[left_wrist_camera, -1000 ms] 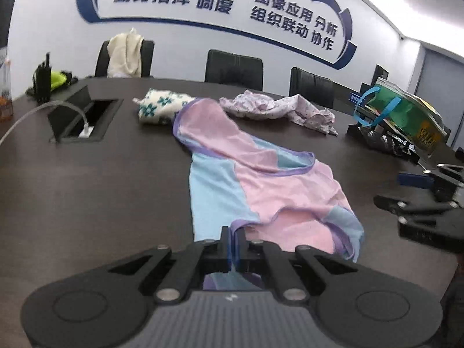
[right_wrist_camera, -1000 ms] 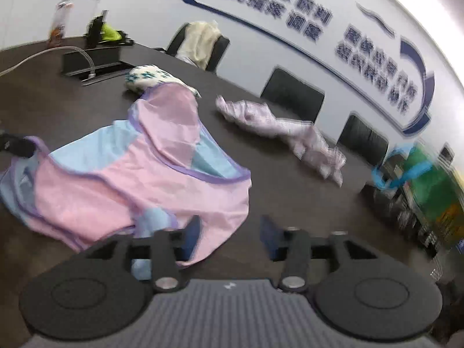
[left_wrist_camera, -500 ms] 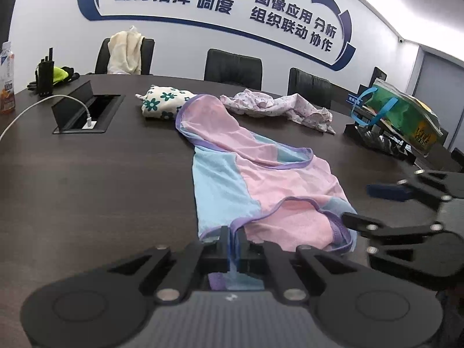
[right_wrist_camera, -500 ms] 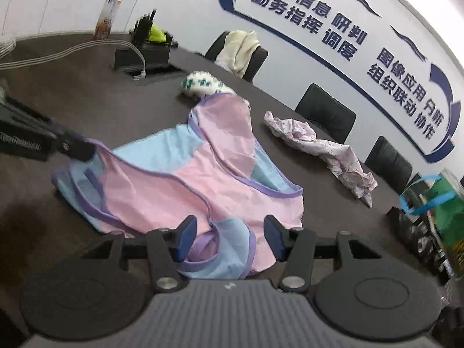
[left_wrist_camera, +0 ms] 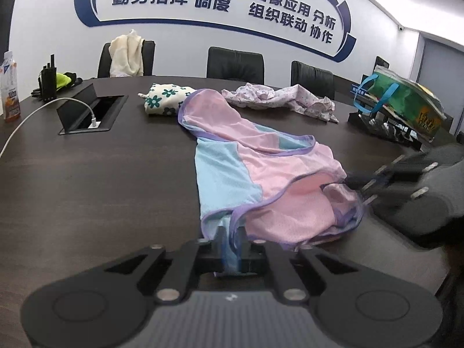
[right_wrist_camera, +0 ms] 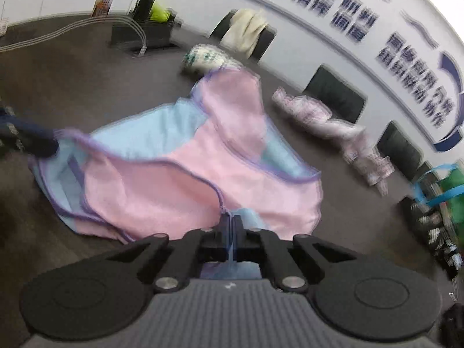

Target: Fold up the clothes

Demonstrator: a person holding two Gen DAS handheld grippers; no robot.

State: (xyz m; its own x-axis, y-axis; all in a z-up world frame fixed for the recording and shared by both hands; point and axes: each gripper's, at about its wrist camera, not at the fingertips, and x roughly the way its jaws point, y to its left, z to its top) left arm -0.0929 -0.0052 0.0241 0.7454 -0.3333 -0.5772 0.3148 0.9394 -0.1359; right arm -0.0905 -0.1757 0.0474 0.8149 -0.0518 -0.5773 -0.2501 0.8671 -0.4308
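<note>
A pink and light-blue garment with purple trim (left_wrist_camera: 261,174) lies stretched out on the dark table (left_wrist_camera: 87,188). My left gripper (left_wrist_camera: 232,240) holds the near-left hem; its jaws are opening a little, with the blue cloth still pinched between them. In the right wrist view my right gripper (right_wrist_camera: 231,226) is shut on the hem of the same garment (right_wrist_camera: 188,174) at its near-right corner. The right gripper (left_wrist_camera: 359,188) also shows at the cloth's right edge in the left wrist view, and the left gripper (right_wrist_camera: 49,145) at the far left in the blurred right wrist view.
Behind the garment lie a folded floral cloth (left_wrist_camera: 165,98) and a crumpled patterned garment (left_wrist_camera: 278,98). An open cable box (left_wrist_camera: 92,110) with a white cable sits at the left, a bottle (left_wrist_camera: 10,87) at the far left, a green bag (left_wrist_camera: 406,107) at the right. Chairs line the far edge.
The right gripper came in to the garment's near-right hem and shut on it. The left gripper stayed on its hem, its jaws now slightly wider apart.
</note>
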